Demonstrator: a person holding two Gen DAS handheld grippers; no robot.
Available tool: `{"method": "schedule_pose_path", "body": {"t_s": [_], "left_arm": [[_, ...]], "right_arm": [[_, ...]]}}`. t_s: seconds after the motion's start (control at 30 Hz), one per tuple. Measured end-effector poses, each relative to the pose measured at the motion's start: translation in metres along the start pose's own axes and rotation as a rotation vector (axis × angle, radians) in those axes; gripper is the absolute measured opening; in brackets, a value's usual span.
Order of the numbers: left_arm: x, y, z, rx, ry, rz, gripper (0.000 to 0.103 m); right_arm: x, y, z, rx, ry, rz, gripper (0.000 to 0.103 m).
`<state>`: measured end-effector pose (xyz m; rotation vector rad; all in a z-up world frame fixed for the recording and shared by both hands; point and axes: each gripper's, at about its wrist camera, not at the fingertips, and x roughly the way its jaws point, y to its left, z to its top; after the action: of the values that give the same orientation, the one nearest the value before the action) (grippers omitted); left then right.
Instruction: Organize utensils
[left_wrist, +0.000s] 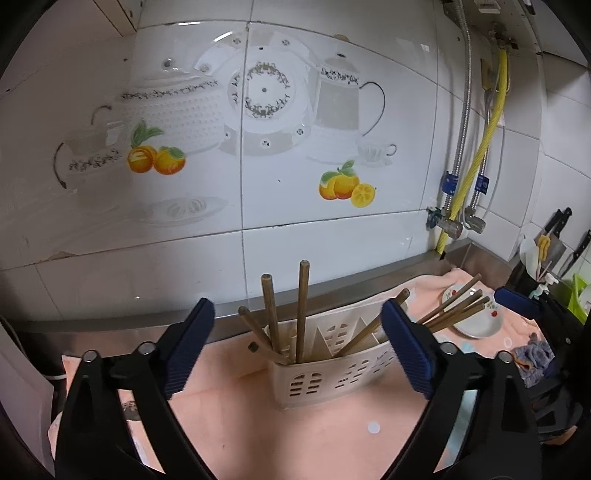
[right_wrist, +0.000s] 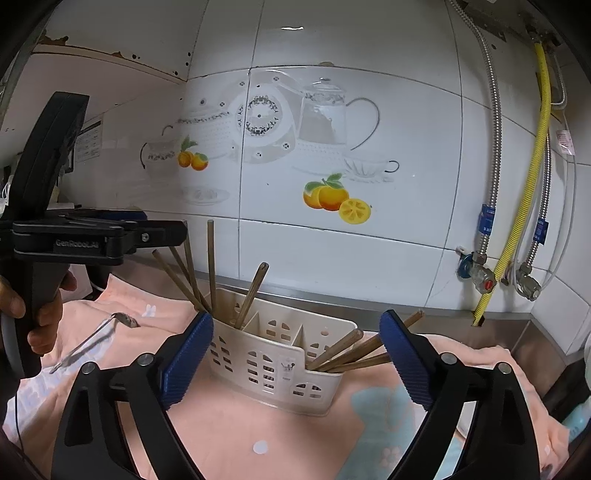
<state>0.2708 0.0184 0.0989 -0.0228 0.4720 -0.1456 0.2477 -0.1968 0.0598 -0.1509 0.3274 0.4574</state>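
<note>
I hold two grippers over the peach-pink towel (right_wrist: 236, 424) spread on the counter, and both stand with fingers spread wide and nothing between them: my left gripper (left_wrist: 297, 347) and my right gripper (right_wrist: 295, 354) each frame the cream perforated plastic utensil caddy (right_wrist: 273, 365), which sits on the towel near the white tiled wall (right_wrist: 332, 251). The caddy shows three compartments in a row. In its left compartment I count five brown wooden chopsticks (right_wrist: 211, 266) standing upright or leaning, their tips well above the rim. At its right end four more wooden chopsticks (right_wrist: 354, 352) lie slanted low over the rim, pointing right; whether they rest in the last compartment or partly on the white plate (left_wrist: 476, 325) beyond it, I cannot tell for sure. That single small plate, with red dots on its rim, lies on the towel to the right of the caddy. One metal spoon (right_wrist: 92, 341) lies on the towel to the left, well apart from the caddy, near my left hand (right_wrist: 40, 317).
</note>
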Motion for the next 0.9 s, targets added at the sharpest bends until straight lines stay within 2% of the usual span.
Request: {"method": "schedule_pose_path", "body": {"t_s": [0.13, 0.9], "left_arm": [[-0.009, 0.001, -0.003, 0.009, -0.02, 0.031, 0.098], [-0.063, -0.009, -0.03, 0.053, -0.092, 0.091, 0.098]], "right_arm": [[-0.005, 0.002, -0.002, -0.003, -0.002, 0.001, 0.092], [-0.033, 0.005, -0.019, 0.039, -0.001, 0.016, 0.094]]}}
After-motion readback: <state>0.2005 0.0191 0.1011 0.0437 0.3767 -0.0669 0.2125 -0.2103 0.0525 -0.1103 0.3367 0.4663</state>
